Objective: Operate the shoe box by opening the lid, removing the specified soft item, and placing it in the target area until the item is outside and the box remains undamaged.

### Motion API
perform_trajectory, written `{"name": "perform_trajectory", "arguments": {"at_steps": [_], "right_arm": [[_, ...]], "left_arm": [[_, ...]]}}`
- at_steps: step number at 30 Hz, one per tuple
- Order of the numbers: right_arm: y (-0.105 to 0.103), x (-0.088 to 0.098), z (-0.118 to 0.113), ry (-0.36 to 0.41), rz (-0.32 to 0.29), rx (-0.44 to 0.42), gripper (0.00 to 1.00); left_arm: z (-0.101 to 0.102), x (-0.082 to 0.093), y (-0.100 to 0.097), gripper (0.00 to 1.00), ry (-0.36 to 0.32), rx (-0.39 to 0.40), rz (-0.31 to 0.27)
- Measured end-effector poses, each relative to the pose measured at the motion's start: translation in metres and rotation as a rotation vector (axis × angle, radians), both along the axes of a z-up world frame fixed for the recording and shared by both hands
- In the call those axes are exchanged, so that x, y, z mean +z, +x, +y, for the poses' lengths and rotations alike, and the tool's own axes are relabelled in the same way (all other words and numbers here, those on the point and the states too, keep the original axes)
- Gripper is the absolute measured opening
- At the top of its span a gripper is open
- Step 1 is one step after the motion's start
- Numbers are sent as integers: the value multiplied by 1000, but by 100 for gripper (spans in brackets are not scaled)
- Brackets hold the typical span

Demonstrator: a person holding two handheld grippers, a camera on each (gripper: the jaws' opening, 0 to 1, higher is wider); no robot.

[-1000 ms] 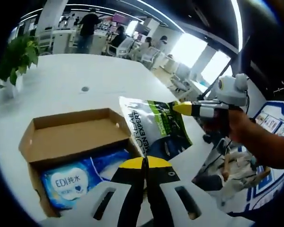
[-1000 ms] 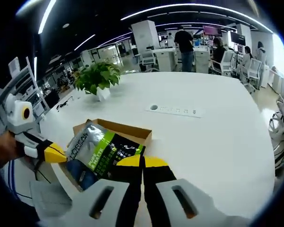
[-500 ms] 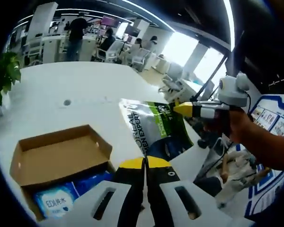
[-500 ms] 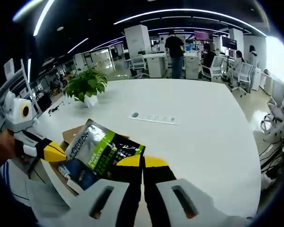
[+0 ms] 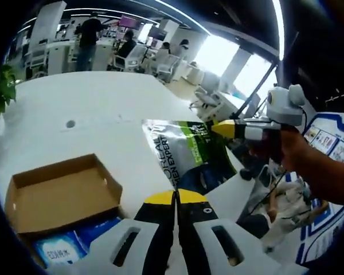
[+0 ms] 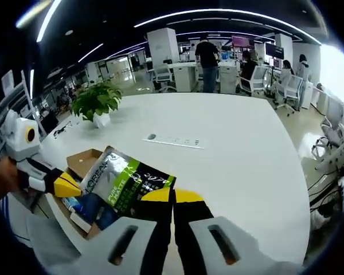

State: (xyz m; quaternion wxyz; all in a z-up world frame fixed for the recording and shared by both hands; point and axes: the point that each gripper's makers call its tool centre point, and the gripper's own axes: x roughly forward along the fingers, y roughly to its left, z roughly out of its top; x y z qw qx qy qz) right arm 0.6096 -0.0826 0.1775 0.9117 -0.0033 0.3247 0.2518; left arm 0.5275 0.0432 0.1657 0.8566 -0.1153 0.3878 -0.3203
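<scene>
A soft white, green and dark pouch [image 5: 189, 152] printed "MEN EXPERT" hangs in the air above the white table, to the right of the box. My left gripper [image 5: 175, 197] is shut on its lower edge. My right gripper [image 5: 223, 129], held by a hand, pinches its far corner. In the right gripper view the pouch [image 6: 126, 183] lies across my right gripper [image 6: 173, 196], with the left gripper [image 6: 69, 186] at its left edge. The open cardboard shoe box [image 5: 57, 189] sits on the table with a blue wipes pack [image 5: 60, 249] inside. Its brown corner [image 6: 83, 161] shows behind the pouch.
The white table [image 6: 235, 154] stretches wide, with an outlet strip [image 6: 173, 141] set into it and a potted plant [image 6: 94, 100] at its far left. Its edge [image 5: 241, 189] runs near the pouch. Desks, chairs and people stand at the back.
Both grippers have carried the pouch rightward away from the box. The box has slid toward the left edge of both views and shows less.
</scene>
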Motion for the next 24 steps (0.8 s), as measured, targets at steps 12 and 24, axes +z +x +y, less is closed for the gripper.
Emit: {"name": "perform_trajectory", "arguments": {"at_steps": [12,24], "right_arm": [[18,-44,-12,-29,49,10,0],[35,-94,-21,-43,99,12,0]], "left_arm": [[-19,-43,12,0,47,-29,49],[-30,-89,26,0,93,-41,103]]}}
